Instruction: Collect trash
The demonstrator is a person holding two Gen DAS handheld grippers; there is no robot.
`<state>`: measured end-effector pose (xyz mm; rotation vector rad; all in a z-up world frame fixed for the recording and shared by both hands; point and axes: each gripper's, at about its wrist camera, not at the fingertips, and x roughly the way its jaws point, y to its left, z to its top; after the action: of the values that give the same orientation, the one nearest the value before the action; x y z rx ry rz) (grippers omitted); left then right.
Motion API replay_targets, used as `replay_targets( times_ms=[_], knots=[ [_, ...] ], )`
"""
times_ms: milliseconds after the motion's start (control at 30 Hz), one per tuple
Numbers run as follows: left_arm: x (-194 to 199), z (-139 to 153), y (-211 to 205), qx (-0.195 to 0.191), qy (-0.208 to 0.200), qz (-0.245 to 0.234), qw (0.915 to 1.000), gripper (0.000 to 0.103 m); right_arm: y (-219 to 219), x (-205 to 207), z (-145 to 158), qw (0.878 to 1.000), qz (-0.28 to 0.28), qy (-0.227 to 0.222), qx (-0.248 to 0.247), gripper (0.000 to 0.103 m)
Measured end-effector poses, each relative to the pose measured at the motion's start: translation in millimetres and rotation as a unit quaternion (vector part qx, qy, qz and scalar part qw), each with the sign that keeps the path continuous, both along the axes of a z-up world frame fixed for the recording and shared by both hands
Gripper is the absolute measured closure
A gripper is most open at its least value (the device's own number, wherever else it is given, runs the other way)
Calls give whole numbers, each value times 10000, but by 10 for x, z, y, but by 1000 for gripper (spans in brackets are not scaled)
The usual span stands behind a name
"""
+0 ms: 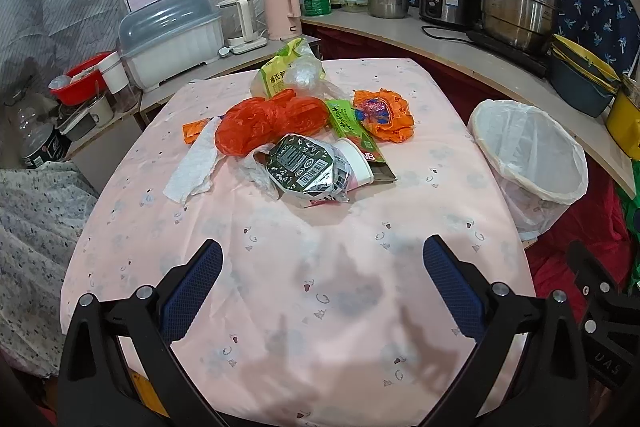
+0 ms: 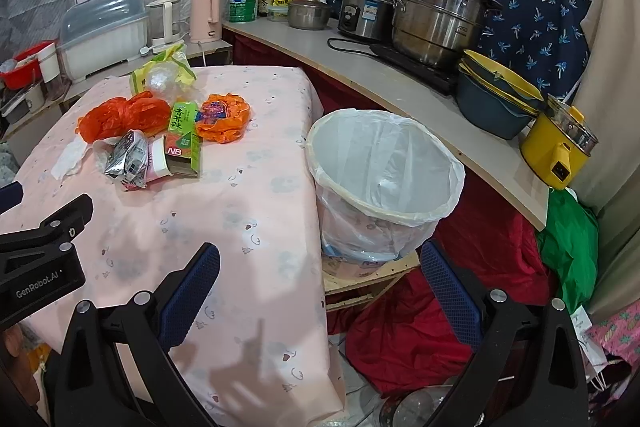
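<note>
Both tools (image 1: pixel 322 263) (image 2: pixel 320 265) spread, empty; green carton (image 1: pixel 359 137) flat, long axis toward cam.

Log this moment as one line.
stage: start | left tongs: open, empty | right tongs: open, empty | trash pile: on table, untouched | bin: beside table, lined

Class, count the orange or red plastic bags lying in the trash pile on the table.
2: a red-orange bag at the pile's left-centre, and an orange printed bag at its right. Others may be hidden underneath.
</note>
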<state>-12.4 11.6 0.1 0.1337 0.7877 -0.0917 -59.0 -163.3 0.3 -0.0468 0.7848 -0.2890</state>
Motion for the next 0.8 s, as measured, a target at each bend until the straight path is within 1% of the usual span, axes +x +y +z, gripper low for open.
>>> replay_targets(
  times_ms=[800],
  knots=[
    [-6,1,-11,-2,-16,-4,10000,7,-34,-13,20,10000,-46,-46,7,7]
  ],
)
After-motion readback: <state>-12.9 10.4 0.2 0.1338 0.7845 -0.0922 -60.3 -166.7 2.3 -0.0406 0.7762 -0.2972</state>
